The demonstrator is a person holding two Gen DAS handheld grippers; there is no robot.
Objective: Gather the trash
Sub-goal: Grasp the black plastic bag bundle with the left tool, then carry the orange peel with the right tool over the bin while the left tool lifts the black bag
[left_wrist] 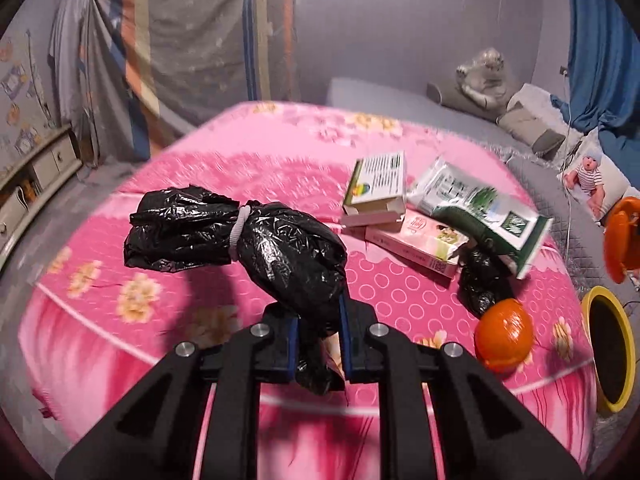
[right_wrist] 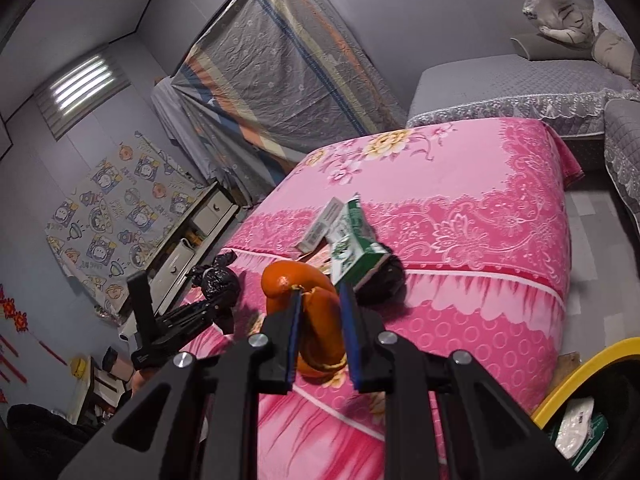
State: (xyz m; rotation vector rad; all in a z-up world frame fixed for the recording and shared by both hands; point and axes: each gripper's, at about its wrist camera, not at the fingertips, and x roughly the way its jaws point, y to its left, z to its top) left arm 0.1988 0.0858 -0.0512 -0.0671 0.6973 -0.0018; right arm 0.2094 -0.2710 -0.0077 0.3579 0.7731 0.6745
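Note:
My left gripper is shut on a tied black trash bag and holds it above the pink bed; it also shows in the right wrist view. My right gripper is shut on orange peel; in the left wrist view the peel sits near the bed's edge. On the bed lie a green-and-white box, a pink box, a green wrapper and a second black bag. A yellow-rimmed bin stands at the right, with trash inside in the right wrist view.
The pink floral bedspread covers the bed. A grey sofa with cushions and a plush toy stands behind. A drawer cabinet is at the left. A doll sits at the right.

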